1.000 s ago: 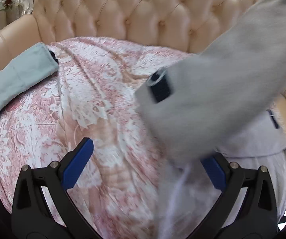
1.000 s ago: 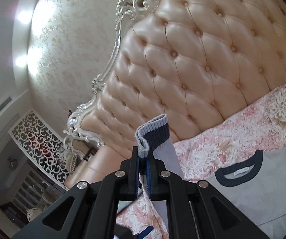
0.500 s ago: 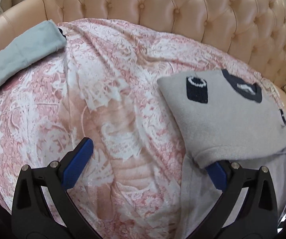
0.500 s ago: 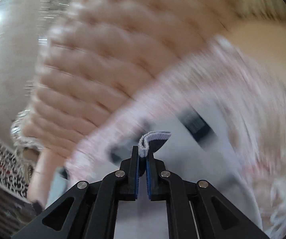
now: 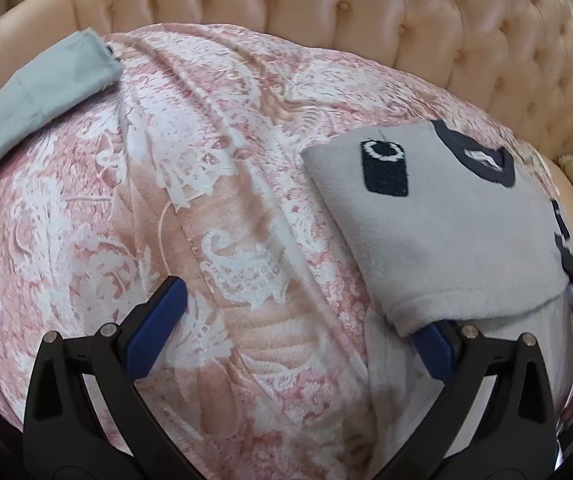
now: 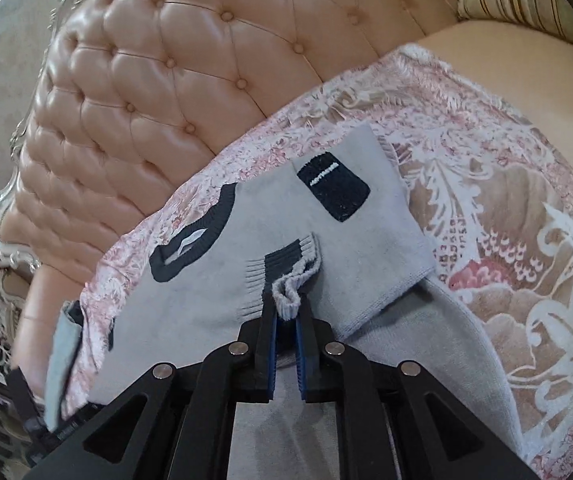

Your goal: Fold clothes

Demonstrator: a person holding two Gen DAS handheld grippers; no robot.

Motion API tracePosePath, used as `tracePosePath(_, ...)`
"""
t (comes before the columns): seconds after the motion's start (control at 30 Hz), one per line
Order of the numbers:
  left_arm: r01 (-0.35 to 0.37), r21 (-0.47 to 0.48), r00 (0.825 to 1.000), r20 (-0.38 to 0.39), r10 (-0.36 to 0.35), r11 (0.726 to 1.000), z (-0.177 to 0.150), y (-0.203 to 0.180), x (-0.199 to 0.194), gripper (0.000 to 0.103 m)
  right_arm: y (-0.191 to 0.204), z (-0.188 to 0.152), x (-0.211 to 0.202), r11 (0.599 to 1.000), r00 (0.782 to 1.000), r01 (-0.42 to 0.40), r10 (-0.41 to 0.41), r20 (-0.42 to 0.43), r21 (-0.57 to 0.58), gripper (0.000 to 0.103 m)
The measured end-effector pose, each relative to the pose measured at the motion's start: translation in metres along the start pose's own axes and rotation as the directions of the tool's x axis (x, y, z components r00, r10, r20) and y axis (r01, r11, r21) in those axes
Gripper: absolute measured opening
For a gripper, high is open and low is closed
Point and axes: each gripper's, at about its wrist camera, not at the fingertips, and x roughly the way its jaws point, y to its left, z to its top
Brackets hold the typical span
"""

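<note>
Right gripper (image 6: 286, 312), jaws just parting, with the ribbed cuff (image 6: 286, 276) of the folded grey sweater (image 6: 366, 248) still between its pads. Left gripper (image 5: 298, 320) spread wide and empty above the pink floral bedspread (image 5: 206, 200), one fingertip under the sweater's edge.

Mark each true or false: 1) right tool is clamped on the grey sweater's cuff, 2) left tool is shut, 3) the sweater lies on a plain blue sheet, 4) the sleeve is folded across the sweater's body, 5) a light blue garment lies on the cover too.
1) True: the right tool pinches the ribbed cuff of the grey sweater.
2) False: the left tool is wide open, gripping nothing.
3) False: it lies on a pink floral cover.
4) True: the sleeve lies over the chest.
5) True: a light blue garment lies at the far left.
</note>
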Motion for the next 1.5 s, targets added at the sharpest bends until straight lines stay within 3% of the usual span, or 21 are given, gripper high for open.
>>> tracePosePath(0.07,0.004,0.050,1.000,0.014,-0.005,0.999,0.001,-0.004,-0.009,0.103,-0.005,0.003,-0.006,0.999,1.000,-0.002,0.002,-0.008,0.042,0.015)
tracePosePath(0.13,0.005,0.113,0.999,0.042,-0.010,0.994,0.001,-0.008,-0.021,0.103,-0.012,0.005,-0.016,0.997,1.000,-0.002,0.001,0.014,0.075,0.032)
tracePosePath(0.23,-0.014,0.182,0.997,0.071,0.001,0.983,0.000,-0.010,-0.029,0.103,-0.022,0.008,-0.038,0.991,0.997,-0.024,0.015,0.075,0.129,0.048)
tracePosePath(0.37,-0.039,0.220,0.996,0.083,0.021,0.975,0.000,-0.011,-0.030,0.103,-0.009,0.011,-0.064,0.997,0.989,-0.032,0.021,0.148,0.073,0.049)
tracePosePath(0.47,-0.057,0.255,0.996,0.075,0.039,0.965,-0.002,-0.017,-0.032,0.103,0.016,0.011,-0.069,0.999,0.990,-0.035,0.040,0.134,-0.041,0.049)
tracePosePath(0.57,-0.061,0.326,0.998,0.008,0.062,0.943,-0.012,-0.025,-0.028,0.103,0.048,0.006,-0.053,0.982,0.997,-0.026,0.038,0.060,-0.188,0.050)
tracePosePath(0.63,-0.055,0.330,0.998,0.008,0.056,0.942,-0.017,-0.022,-0.033,0.103,0.059,0.000,-0.032,0.964,1.000,0.002,-0.004,-0.008,-0.264,0.051)
tracePosePath(0.73,-0.042,0.328,0.999,0.011,0.041,0.944,-0.023,-0.014,-0.048,0.103,0.047,-0.007,-0.004,0.967,0.994,0.052,-0.074,-0.080,-0.248,0.051)
tracePosePath(0.83,0.006,0.262,0.996,0.084,-0.029,0.965,-0.016,-0.001,-0.082,0.103,0.033,-0.006,-0.006,0.981,0.997,0.025,-0.039,-0.068,-0.193,0.051)
tracePosePath(0.93,0.158,0.169,0.977,0.116,-0.179,0.973,0.015,-0.007,-0.096,0.103,0.040,-0.006,-0.010,0.976,0.997,0.047,-0.058,-0.046,-0.213,0.051)
tracePosePath(1.07,0.222,0.153,0.969,0.076,-0.236,0.963,0.047,-0.044,-0.066,0.103,0.061,-0.008,-0.025,0.938,0.990,0.140,-0.133,0.043,-0.318,0.053)
tracePosePath(1.17,0.269,0.163,0.961,0.016,-0.275,0.949,0.049,-0.075,-0.033,0.103,0.075,-0.011,-0.014,0.869,0.974,0.216,-0.222,0.038,-0.445,0.067)
tracePosePath(1.27,0.195,0.220,0.981,-0.029,-0.193,0.956,0.031,-0.094,0.003,0.103,0.074,-0.019,0.005,0.780,0.951,0.259,-0.308,0.010,-0.570,0.068)
tracePosePath(1.3,0.171,0.242,0.985,-0.050,-0.163,0.955,0.023,-0.095,0.017,0.103,0.068,-0.019,0.008,0.782,0.950,0.252,-0.311,-0.005,-0.570,0.070)
tracePosePath(1.4,0.187,0.281,0.980,0.010,-0.198,0.941,0.011,-0.084,0.018,0.103,0.048,-0.012,0.004,0.830,0.965,0.199,-0.257,-0.042,-0.521,0.072)
tracePosePath(1.5,0.163,0.257,0.985,0.007,-0.171,0.953,0.021,-0.081,0.008,0.103,0.049,-0.003,-0.008,0.834,0.972,0.196,-0.236,-0.011,-0.515,0.072)
